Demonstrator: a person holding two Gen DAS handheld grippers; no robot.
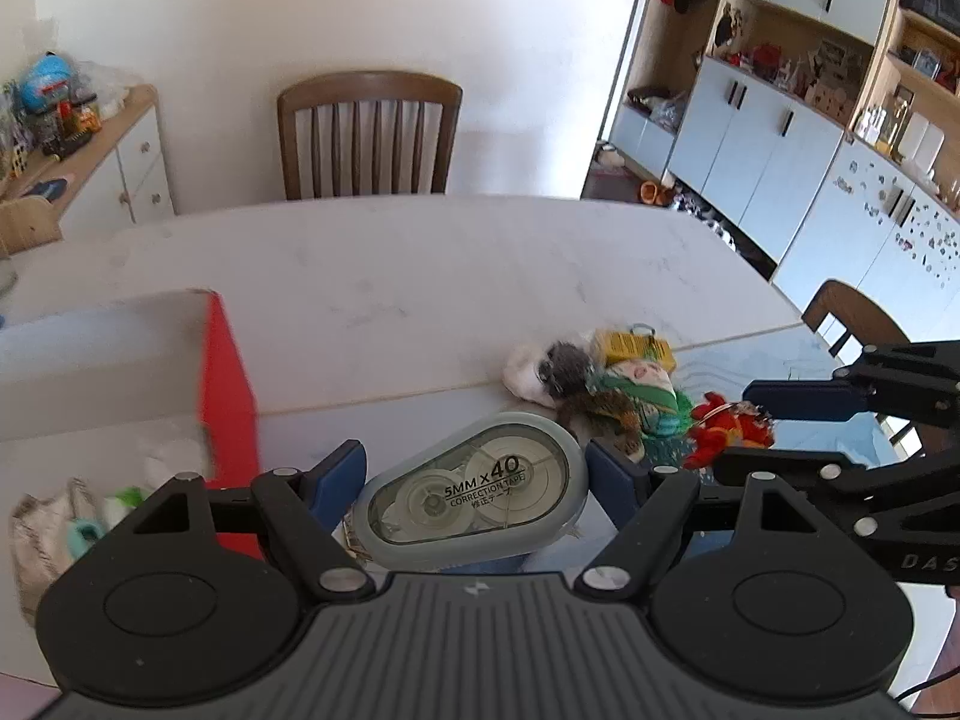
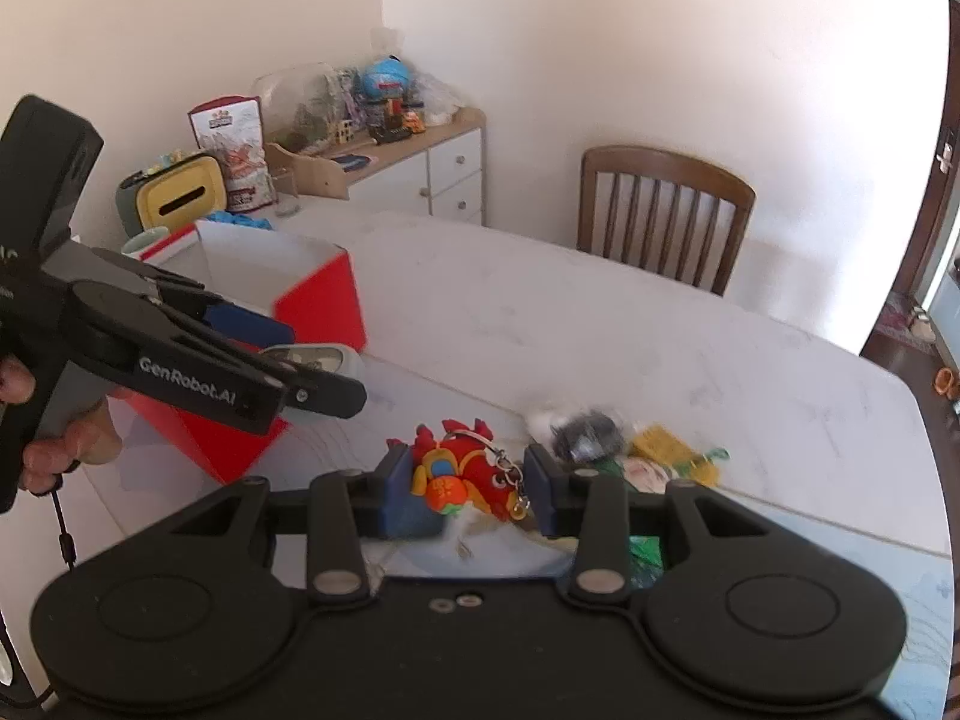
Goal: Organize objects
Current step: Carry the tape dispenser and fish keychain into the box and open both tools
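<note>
A: Big white surface [image 1: 420,276] takes up most of the room, with a red-sided box [image 2: 318,294] open at the top on one end and a small heap of trinkets [image 1: 606,384] lying near the other.

B: And the grippers?

A: Left gripper [image 1: 477,474] is clamped on a grey correction tape [image 1: 480,483], held up off the surface just beside the box. Its long axis runs slantwise between the pads, rounded fat end toward the right pad, label facing up.

B: The other one?

A: Right gripper [image 2: 468,489], jaws about a third apart, pinches a red toy keychain [image 2: 465,471] lying crosswise, its key ring by the right pad.
</note>
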